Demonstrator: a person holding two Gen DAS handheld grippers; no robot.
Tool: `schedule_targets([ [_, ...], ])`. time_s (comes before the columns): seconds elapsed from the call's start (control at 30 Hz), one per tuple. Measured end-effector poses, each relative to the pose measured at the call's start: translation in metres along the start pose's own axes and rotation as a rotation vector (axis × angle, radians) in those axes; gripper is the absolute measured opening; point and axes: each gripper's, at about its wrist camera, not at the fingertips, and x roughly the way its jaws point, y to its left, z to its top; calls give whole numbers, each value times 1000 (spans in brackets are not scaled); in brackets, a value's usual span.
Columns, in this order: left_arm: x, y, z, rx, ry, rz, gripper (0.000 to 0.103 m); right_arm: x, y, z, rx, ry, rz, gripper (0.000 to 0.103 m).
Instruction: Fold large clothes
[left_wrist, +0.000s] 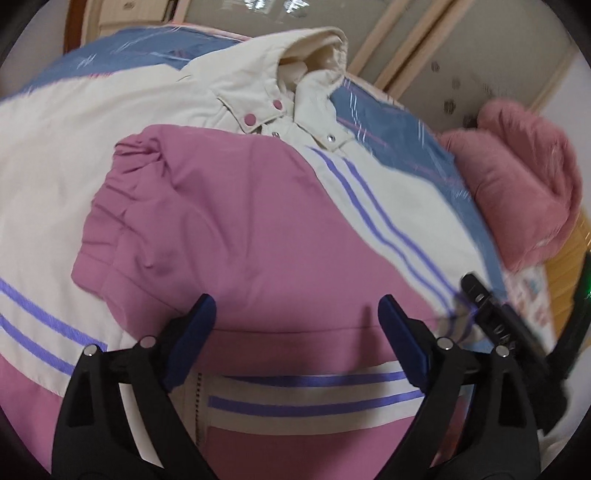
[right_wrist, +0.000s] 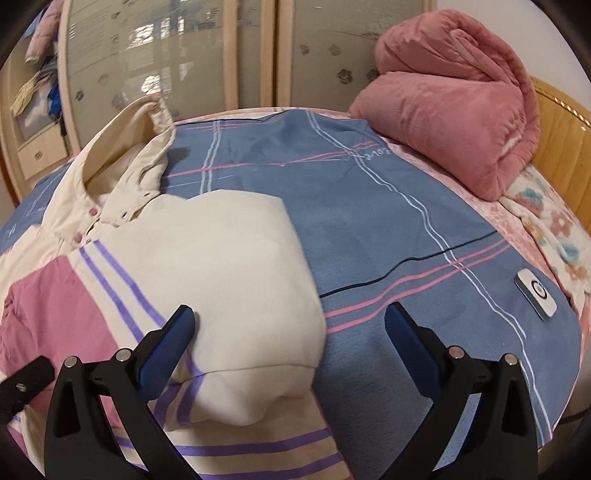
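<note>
Both jaws spread, gripping nothing: left gripper (left_wrist: 297, 317) over pink sleeve (left_wrist: 221, 221) folded across jacket (right_wrist: 155, 236), right gripper (right_wrist: 290, 325) at its cream sleeve (right_wrist: 240, 266), jacket on bed (right_wrist: 388, 240) left side.

Jacket (left_wrist: 229, 221): cream and pink panels, paired purple stripes, pink snap buttons (left_wrist: 250, 119).
Bedsheet (right_wrist: 369, 229): blue, with pink, white and black lines.
Blanket (right_wrist: 454, 110), upper right: plain pink.
Gripper pads (right_wrist: 406, 339): dark blue.
</note>
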Motion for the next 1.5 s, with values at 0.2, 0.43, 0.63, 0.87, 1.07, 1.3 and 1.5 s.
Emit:
schedule_targets([
  [0.2,-13,1,2,-49,-20,-20,95,4,-15,2,75,26,32,102],
  [0.43,-17,24,1,-179,-16,-51,97,-6,-7,1,77,-22,13,102],
  [0.63,-32,20,1,-199,-37,11,97,-38,14,0,-15,-140,29,102],
  [0.87,-17,20,-2,-191,-3,35,98,-22,35,-8,-88,-48,68,102],
  [1.07,-4,16,1,-151,-18,86,72,-20,43,-10,-114,-39,71,102],
  [1.3,-27,7,18,-62,-175,128,2,-20,44,-12,-119,-36,72,102],
  [1.5,-37,0,28,3,-211,167,28,-19,44,-11,-121,-38,64,102],
])
